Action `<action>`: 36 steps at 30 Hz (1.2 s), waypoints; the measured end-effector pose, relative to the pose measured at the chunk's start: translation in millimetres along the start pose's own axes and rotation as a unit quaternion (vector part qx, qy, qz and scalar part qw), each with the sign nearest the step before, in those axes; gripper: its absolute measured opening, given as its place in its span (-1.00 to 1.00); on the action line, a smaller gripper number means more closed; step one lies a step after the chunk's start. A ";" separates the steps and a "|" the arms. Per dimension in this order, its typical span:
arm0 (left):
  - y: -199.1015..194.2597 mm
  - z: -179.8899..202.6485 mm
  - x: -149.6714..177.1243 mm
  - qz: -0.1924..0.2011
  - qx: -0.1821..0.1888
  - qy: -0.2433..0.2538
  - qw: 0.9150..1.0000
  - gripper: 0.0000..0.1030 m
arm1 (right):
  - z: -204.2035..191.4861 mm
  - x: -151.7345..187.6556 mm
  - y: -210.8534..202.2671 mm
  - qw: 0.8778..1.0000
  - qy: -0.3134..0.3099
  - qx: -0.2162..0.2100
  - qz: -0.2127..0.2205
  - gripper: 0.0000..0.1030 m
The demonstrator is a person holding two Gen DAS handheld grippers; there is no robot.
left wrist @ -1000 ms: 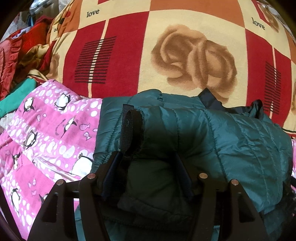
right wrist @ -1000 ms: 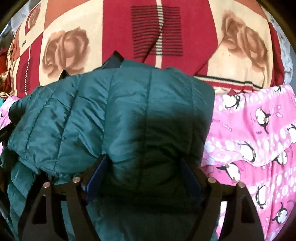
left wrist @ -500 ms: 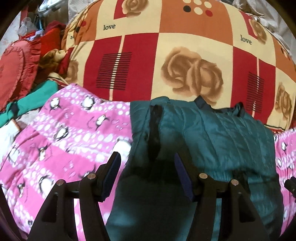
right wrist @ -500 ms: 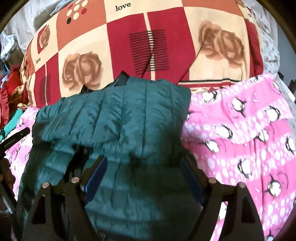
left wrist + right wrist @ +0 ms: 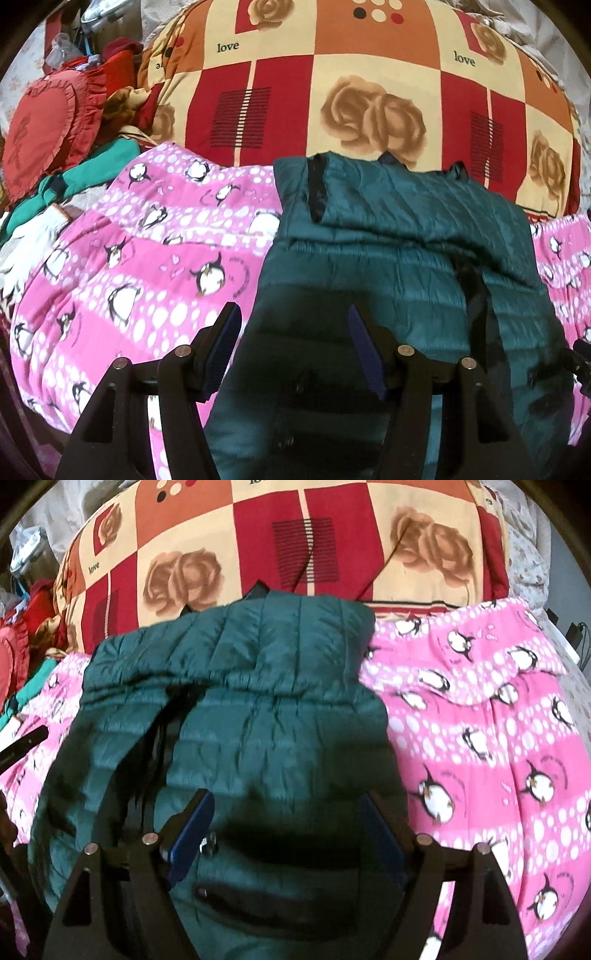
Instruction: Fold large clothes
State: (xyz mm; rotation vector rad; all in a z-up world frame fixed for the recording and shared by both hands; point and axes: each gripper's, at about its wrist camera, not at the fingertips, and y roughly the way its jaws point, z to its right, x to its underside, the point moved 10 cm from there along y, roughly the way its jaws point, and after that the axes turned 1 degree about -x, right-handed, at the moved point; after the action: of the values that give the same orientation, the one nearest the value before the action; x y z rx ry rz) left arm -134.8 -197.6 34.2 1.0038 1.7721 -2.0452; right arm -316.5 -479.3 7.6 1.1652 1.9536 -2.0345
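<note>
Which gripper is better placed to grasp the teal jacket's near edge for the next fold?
Probably the right gripper: its open jaws straddle the teal puffer jacket squarely. The left gripper is open too, but sits at the jacket's edge, one finger over the pink penguin blanket.

Jacket on penguin blanket, before pillow.

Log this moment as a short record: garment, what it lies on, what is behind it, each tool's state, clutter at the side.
garment: teal quilted jacket, upper part folded over itself
surface: pink penguin blanket
behind: rose-patterned checked quilt, bunched up
left tool: open, above the jacket's left edge, nothing gripped
right tool: open, above the jacket, nothing gripped
side clutter: red frilled cushion, green cloth, white glove
</note>
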 end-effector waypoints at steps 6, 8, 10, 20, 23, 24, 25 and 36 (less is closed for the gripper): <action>-8.3 -3.7 15.9 -0.005 -0.004 -0.004 1.000 -0.31 | 2.7 18.4 -3.8 1.000 0.006 0.006 -0.006 0.64; -12.1 -3.3 19.4 -0.002 -0.007 0.000 1.000 -0.31 | 2.8 23.0 -5.7 1.000 0.007 0.005 -0.007 0.64; -15.9 -2.4 23.0 -0.001 -0.008 0.006 1.000 -0.31 | 2.3 28.2 -7.6 1.000 0.009 0.004 -0.009 0.64; -27.5 -6.4 46.2 -0.010 -0.012 0.014 1.000 -0.31 | -8.9 53.4 -16.9 1.000 -0.007 -0.002 -0.019 0.64; -31.3 -8.5 50.5 -0.009 -0.014 0.016 1.000 -0.31 | -10.6 58.6 -21.2 1.000 -0.008 -0.003 -0.017 0.64; -32.6 -8.8 51.8 -0.009 -0.014 0.016 1.000 -0.31 | -10.8 60.3 -22.4 1.000 -0.010 -0.001 -0.017 0.64; -33.4 -8.8 53.1 -0.009 -0.013 0.016 1.000 -0.31 | -11.1 61.5 -22.9 1.000 -0.011 0.001 -0.017 0.64; -45.8 -12.4 68.4 -0.013 -0.010 0.014 1.000 -0.31 | -15.4 77.8 -32.1 1.000 -0.021 0.006 -0.018 0.64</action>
State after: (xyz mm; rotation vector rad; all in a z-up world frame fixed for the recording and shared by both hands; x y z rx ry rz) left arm -208.1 -159.0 25.3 1.0139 1.8267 -2.0343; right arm -382.0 -426.7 -8.5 1.0870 1.9593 -2.0750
